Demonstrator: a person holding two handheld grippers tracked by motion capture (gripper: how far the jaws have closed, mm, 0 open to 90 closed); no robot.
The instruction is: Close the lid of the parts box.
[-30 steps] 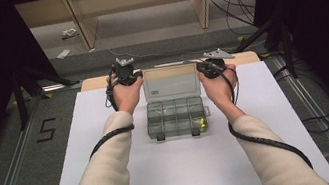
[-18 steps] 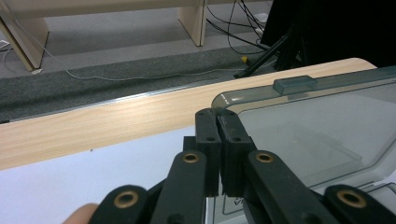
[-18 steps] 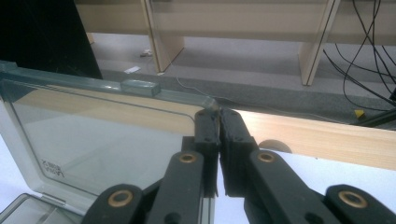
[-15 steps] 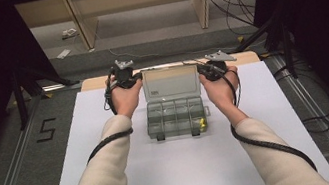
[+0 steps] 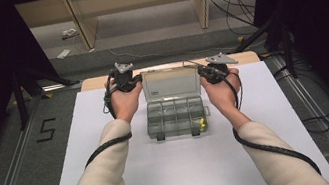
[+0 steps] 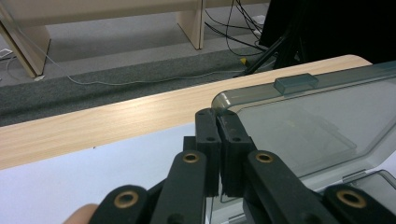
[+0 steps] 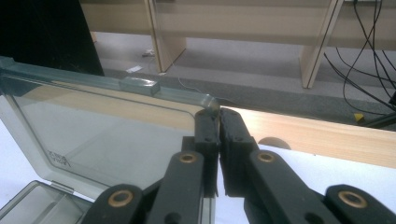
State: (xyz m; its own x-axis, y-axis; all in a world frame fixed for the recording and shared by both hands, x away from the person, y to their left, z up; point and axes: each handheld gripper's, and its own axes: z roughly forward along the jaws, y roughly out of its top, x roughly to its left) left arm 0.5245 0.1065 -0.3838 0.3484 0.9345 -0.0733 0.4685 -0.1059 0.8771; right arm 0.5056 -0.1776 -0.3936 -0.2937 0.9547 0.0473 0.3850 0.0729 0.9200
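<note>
A clear plastic compartment box (image 5: 175, 117) lies mid-table with its lid (image 5: 171, 82) swung up and back. Something small and yellow (image 5: 202, 124) sits in its front right compartment. My left gripper (image 5: 138, 79) is shut on the lid's left far corner. In the left gripper view the jaws (image 6: 218, 127) meet on the lid (image 6: 308, 116) edge. My right gripper (image 5: 202, 72) is shut on the right far corner. In the right gripper view the jaws (image 7: 219, 125) pinch the lid (image 7: 102, 126) at its rounded corner.
The box rests on a white mat (image 5: 116, 181) over a wooden table (image 5: 95, 83). Beyond the far edge lie grey floor, wooden furniture legs (image 5: 83, 25) and loose cables (image 5: 239, 4). A rail (image 5: 9, 174) runs along the left side.
Both hands have shifted only slightly and the grippers have tilted a little. The lid stays raised between them.
</note>
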